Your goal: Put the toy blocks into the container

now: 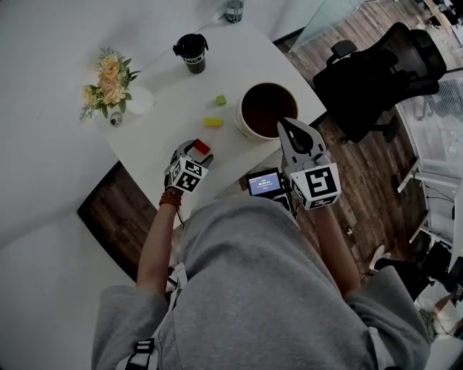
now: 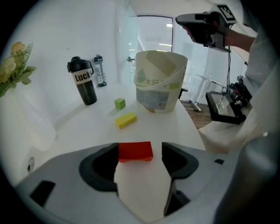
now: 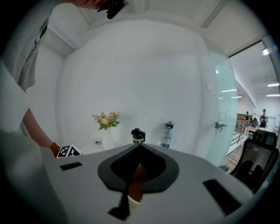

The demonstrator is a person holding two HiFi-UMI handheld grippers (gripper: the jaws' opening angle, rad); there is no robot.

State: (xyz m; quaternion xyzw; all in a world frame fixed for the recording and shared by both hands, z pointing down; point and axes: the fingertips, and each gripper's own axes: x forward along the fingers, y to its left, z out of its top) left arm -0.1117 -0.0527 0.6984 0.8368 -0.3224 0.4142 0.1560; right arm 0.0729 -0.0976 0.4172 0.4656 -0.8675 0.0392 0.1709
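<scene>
The person in the grey top stands at the corner of a white desk [image 1: 163, 108] with a gripper in each hand. The left gripper [image 2: 139, 151] is tipped down at the near edge of the desk, its fingers [image 2: 98, 168] spread wide on either side of a red block [image 2: 135, 151]. The block lies flat on the desk between them. It sits close against the left finger with a clear gap on the right, so nothing is gripped.

The right gripper [image 1: 288, 127] is held up in the air over the near rim of the container [image 1: 241, 124], a pale paper tub, brown inside. Its fingers are pressed together with nothing between them; only the tub's brown inside shows beneath them.

Two more blocks lie on the desk, well apart from the red one. A yellow block [image 1: 213, 122] sits just left of the tub, and a small green block [image 1: 221, 100] lies a little beyond it. Neither touches the tub or the other.

Further back stands a black mug [image 1: 192, 53] with a lid. A clear bottle [image 1: 234, 10] stands past it by the wall, and a bunch of pale flowers [image 1: 108, 79] stands in a white vase at the left corner. A black chair [image 1: 376, 72] stands off to the right on the wood floor. A small lit screen [image 1: 265, 183] hangs at the person's front, beside the right gripper's marker cube.
</scene>
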